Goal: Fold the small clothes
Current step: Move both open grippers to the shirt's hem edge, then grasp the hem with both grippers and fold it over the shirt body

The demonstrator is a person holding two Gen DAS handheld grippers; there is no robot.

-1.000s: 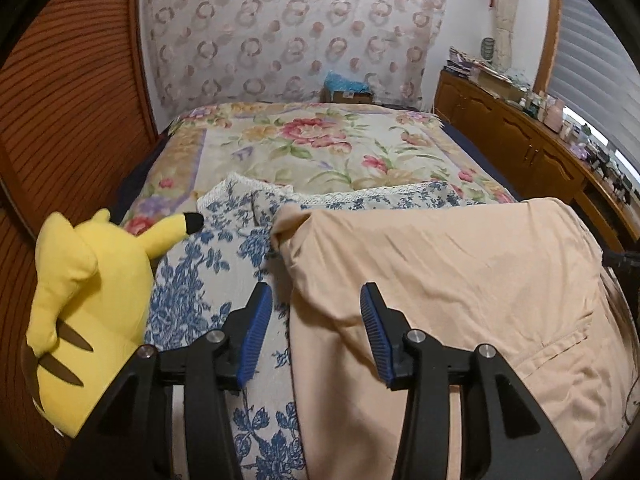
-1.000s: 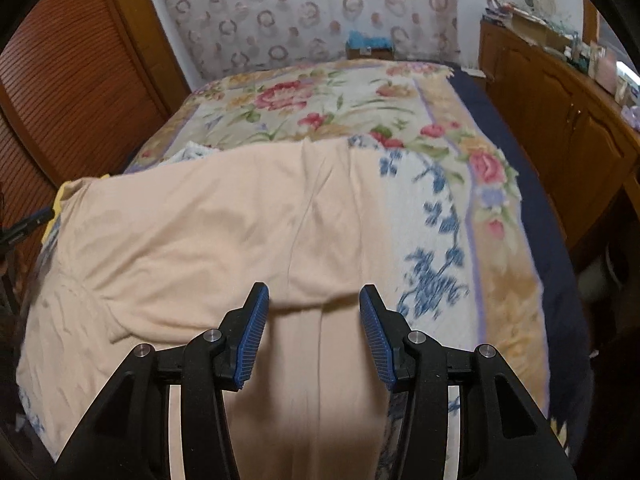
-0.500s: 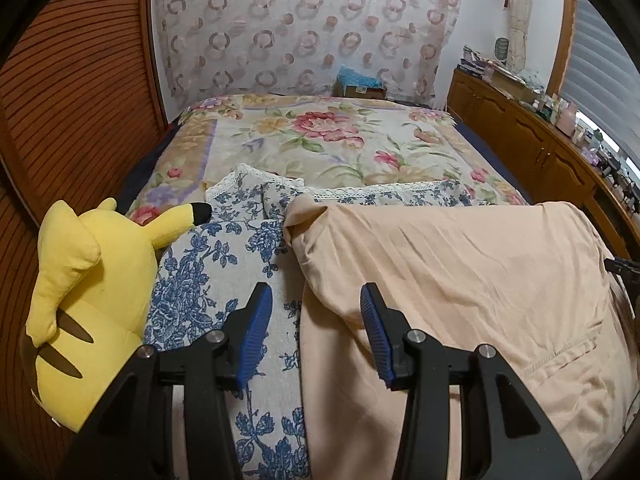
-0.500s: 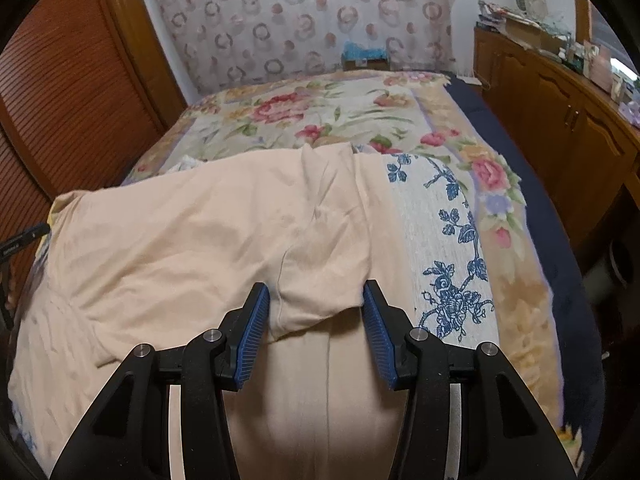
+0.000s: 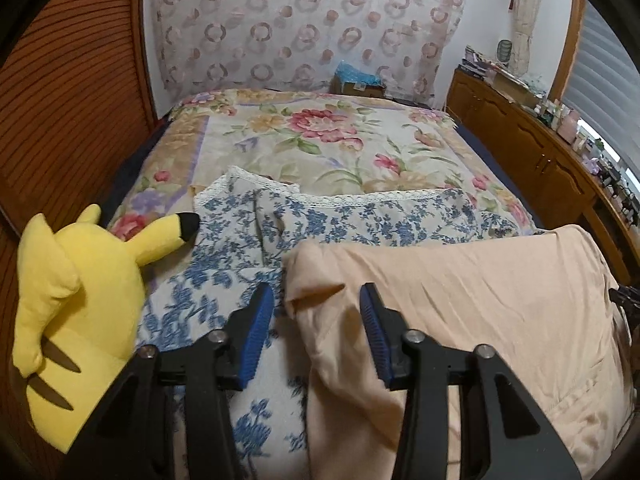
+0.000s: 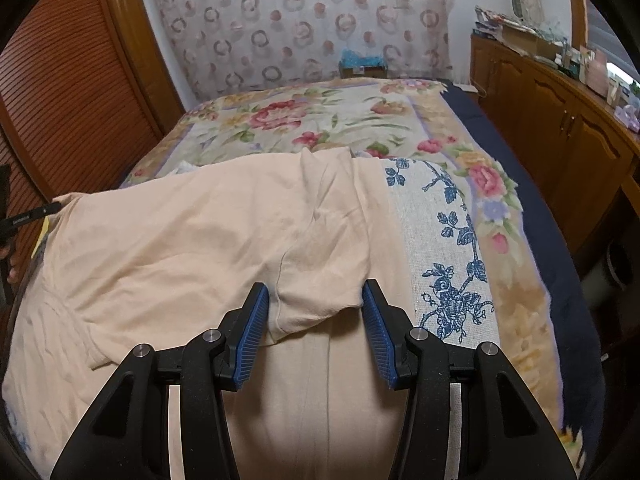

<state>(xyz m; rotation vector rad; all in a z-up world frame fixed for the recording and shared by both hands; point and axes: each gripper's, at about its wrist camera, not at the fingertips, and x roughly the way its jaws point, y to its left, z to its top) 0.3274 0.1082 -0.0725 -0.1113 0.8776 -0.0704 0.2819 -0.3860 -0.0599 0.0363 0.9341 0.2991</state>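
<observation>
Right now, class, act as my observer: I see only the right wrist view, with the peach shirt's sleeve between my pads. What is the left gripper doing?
Observer: The left gripper straddles a raised fold at the other edge of the peach shirt. Its jaws have just been closing, but a gap still shows beside one pad.
Operator: Is anything lying beyond that side of the shirt?
Observer: A yellow plush toy lies there, clear of the shirt.
Operator: And past the shirt's far edge?
Observer: The blue floral cloth ends in a white lace trim.
</observation>
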